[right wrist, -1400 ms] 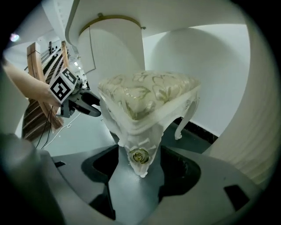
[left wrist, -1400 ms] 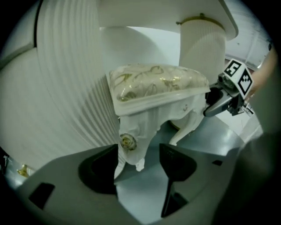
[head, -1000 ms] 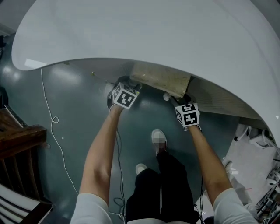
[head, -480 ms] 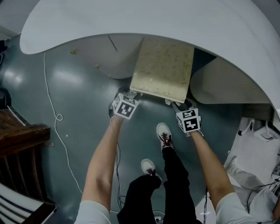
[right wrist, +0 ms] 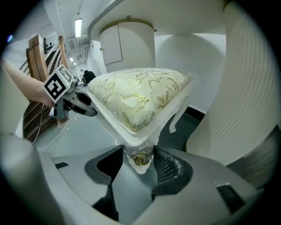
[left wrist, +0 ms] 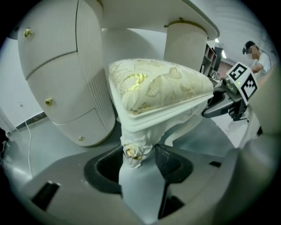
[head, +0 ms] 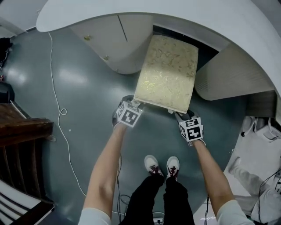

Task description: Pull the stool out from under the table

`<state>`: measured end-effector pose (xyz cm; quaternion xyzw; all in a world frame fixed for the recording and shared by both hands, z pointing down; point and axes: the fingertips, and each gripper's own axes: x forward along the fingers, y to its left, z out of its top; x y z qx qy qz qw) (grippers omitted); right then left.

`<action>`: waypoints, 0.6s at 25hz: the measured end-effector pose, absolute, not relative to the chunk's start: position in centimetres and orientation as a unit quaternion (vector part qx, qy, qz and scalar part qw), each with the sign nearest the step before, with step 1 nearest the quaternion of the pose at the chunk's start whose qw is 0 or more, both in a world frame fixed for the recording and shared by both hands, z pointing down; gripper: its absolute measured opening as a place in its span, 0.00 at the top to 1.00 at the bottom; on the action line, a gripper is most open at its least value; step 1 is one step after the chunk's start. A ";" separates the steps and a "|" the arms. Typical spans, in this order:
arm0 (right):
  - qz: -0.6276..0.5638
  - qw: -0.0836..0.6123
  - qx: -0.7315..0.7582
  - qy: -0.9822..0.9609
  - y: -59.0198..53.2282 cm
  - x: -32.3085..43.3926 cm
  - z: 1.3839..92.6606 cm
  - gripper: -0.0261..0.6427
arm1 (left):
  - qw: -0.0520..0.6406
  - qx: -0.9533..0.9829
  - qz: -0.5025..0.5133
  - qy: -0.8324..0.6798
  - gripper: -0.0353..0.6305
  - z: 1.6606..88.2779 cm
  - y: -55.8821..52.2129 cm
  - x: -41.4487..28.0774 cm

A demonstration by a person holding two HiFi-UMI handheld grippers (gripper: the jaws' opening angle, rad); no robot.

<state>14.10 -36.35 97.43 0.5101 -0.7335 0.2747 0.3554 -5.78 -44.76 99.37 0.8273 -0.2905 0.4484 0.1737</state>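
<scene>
On floor between the table's two pedestals: stool (head: 167, 72), far end at the table (head: 153, 11) rim, most of the cushion clear of it. Left gripper (head: 134, 102) is on the near-left leg (left wrist: 131, 154); the carved rose knee sits between its fingers (left wrist: 169, 160), both pressing the leg. Right gripper (head: 179, 114) is on the near-right leg (right wrist: 140, 160), same spot, with fingers (right wrist: 167, 169) clamped on either side of the rose. Both sets stand fairly wide because the legs are thick. Stool upright, near edge facing the person.

Stool (head: 167, 72) stands before the table (head: 184, 11) (left gripper (head: 133, 104), right gripper (head: 181, 115) at its near corners)
</scene>
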 end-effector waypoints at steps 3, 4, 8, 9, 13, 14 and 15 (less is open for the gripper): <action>0.281 0.360 0.500 -0.736 -34.0 13.3 97.3 0.62 | 0.181 0.822 0.455 -0.293 0.59 99.3 -42.2 -6.7; 0.280 0.363 0.495 -0.738 -33.1 12.9 97.2 0.62 | 0.182 0.820 0.456 -0.294 0.59 99.3 -41.3 -7.1; 0.275 0.377 0.477 -0.745 -28.2 11.0 97.2 0.62 | 0.193 0.815 0.457 -0.300 0.59 99.3 -35.8 -9.3; 0.278 0.377 0.474 -0.746 -27.0 10.5 97.2 0.62 | 0.196 0.813 0.458 -0.302 0.59 99.2 -34.5 -9.9; 0.284 0.389 0.446 -0.754 -25.2 9.9 96.9 0.62 | 0.211 0.802 0.469 -0.305 0.59 99.2 -32.3 -10.5; 0.280 0.396 0.436 -0.758 -24.7 9.8 96.7 0.62 | 0.213 0.799 0.471 -0.306 0.59 99.1 -31.8 -10.6; 0.277 0.401 0.428 -0.761 -23.9 9.6 96.6 0.62 | 0.215 0.798 0.472 -0.307 0.59 99.1 -31.0 -10.8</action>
